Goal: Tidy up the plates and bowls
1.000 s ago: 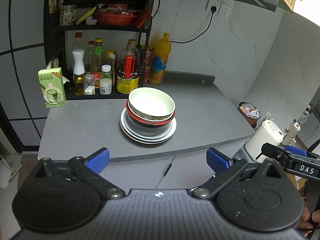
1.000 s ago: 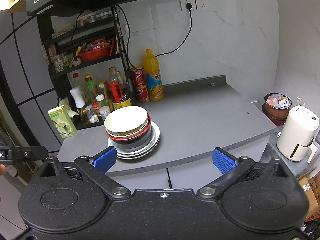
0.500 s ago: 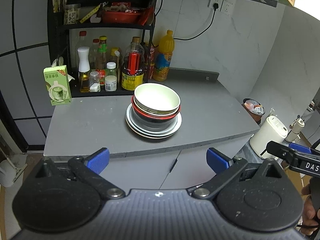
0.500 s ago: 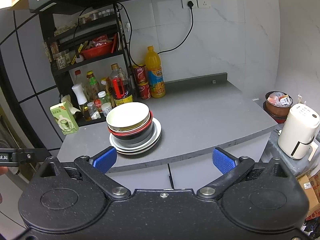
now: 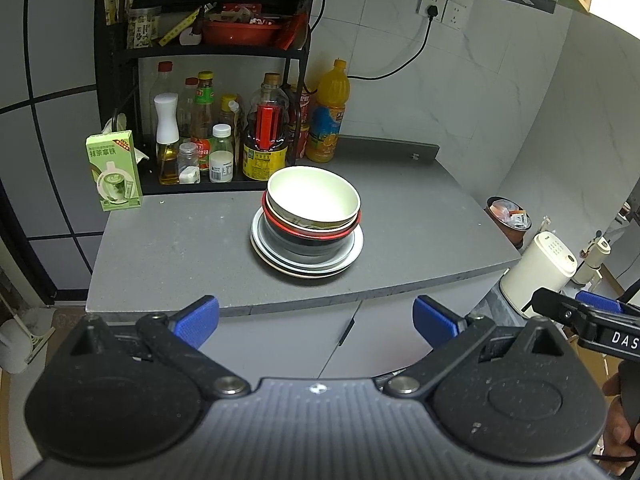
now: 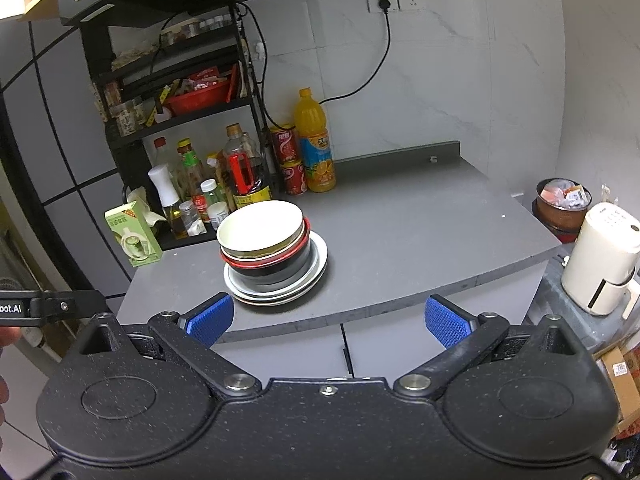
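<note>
- Hovering short of the tabletop (image 5: 180, 248), both grippers, left gripper (image 5: 316, 316) and right gripper (image 6: 328, 316), held their fingers (image 5: 198, 314) released and empty.
- Nested cream bowl (image 5: 314, 200) over red-rimmed bowl (image 5: 312, 236) and plates (image 5: 308, 266) sat ahead, between the fingers, probably stacked to save space.

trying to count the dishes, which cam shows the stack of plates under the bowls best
The left wrist view: it looks at the plates head-on, so their layered rims show along the whole front edge under the black bowl. The right wrist view shows the same plates from a slant; the rims show mainly at front and right.
</note>
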### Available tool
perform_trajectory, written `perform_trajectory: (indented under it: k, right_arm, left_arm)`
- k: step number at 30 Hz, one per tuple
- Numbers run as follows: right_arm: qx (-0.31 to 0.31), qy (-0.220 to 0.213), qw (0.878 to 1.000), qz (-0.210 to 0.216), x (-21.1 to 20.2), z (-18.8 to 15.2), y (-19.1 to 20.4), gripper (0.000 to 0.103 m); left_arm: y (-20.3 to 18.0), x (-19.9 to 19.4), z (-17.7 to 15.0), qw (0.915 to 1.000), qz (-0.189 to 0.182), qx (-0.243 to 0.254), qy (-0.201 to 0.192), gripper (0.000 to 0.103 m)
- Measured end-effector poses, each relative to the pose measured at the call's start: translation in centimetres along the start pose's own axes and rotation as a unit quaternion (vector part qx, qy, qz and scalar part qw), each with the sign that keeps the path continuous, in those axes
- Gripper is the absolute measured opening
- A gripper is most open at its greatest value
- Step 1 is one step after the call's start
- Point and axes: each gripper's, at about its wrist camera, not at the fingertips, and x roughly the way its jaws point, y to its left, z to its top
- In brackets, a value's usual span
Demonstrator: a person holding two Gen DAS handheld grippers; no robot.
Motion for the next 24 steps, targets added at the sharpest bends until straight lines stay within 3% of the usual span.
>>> perform_trajectory:
  k: [24]
  right_arm:
    - [0.001,-0.001,1.0,-0.001,0.37,0.46,0.33,0.103]
  left_arm:
    - [0.12,0.39,0.69,1.0,0.0,0.001,0.001,0.102]
